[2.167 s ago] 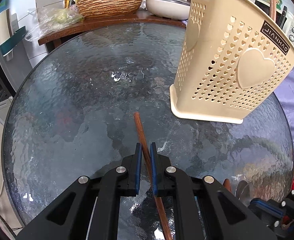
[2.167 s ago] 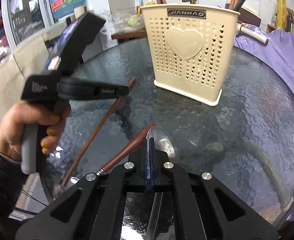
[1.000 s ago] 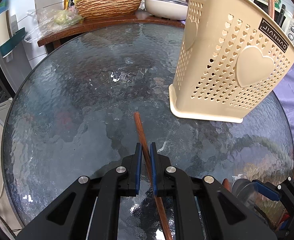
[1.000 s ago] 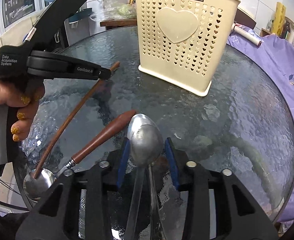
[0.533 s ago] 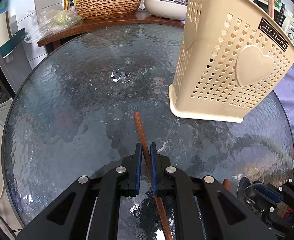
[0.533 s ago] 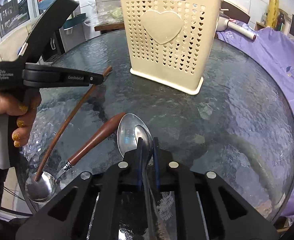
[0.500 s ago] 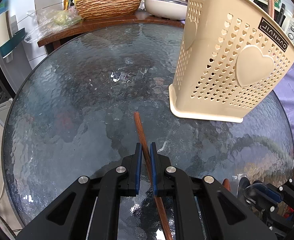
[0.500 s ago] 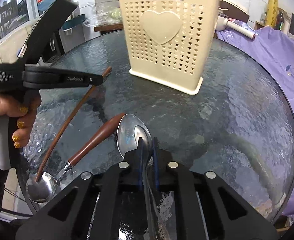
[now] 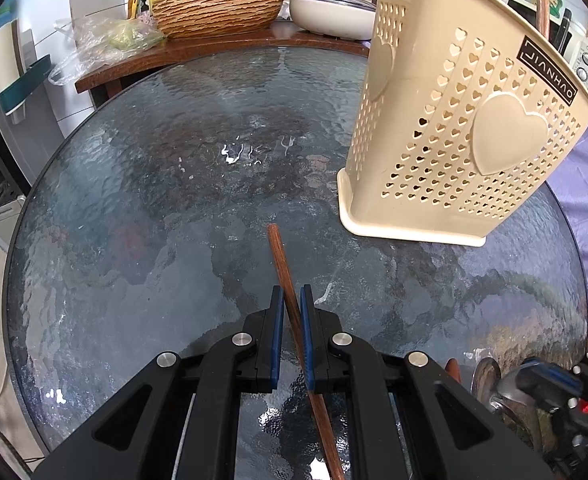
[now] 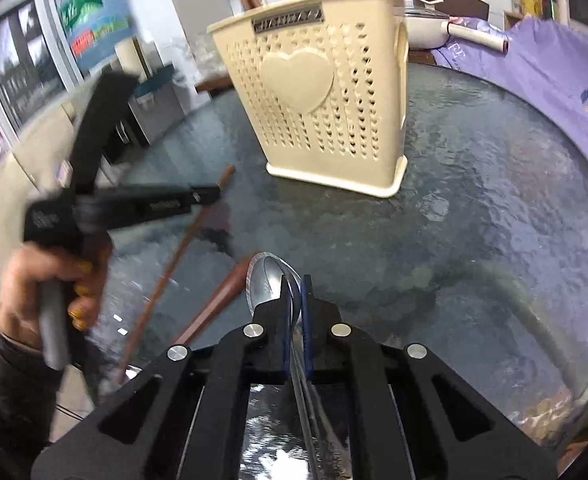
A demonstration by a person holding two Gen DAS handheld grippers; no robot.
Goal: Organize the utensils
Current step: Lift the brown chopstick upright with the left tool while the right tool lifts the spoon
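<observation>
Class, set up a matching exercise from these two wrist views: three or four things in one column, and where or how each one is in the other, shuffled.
Things:
1. thin wooden stick
2. metal spoon
3. cream basket
4. wooden-handled spoon

States:
A. standing upright on the glass table
B. lying loose on the table
C. clamped in the left gripper
D. clamped in the right gripper

Pairs: 1-C, 2-D, 3-A, 4-B

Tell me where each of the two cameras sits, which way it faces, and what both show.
Left wrist: on the left gripper, looking down its fingers at the glass table; they pinch a wooden stick.
Right wrist: on the right gripper, tilted down; it clamps a metal spoon; a hand shows at left.
Shared: the cream holder, the table and stick.
</observation>
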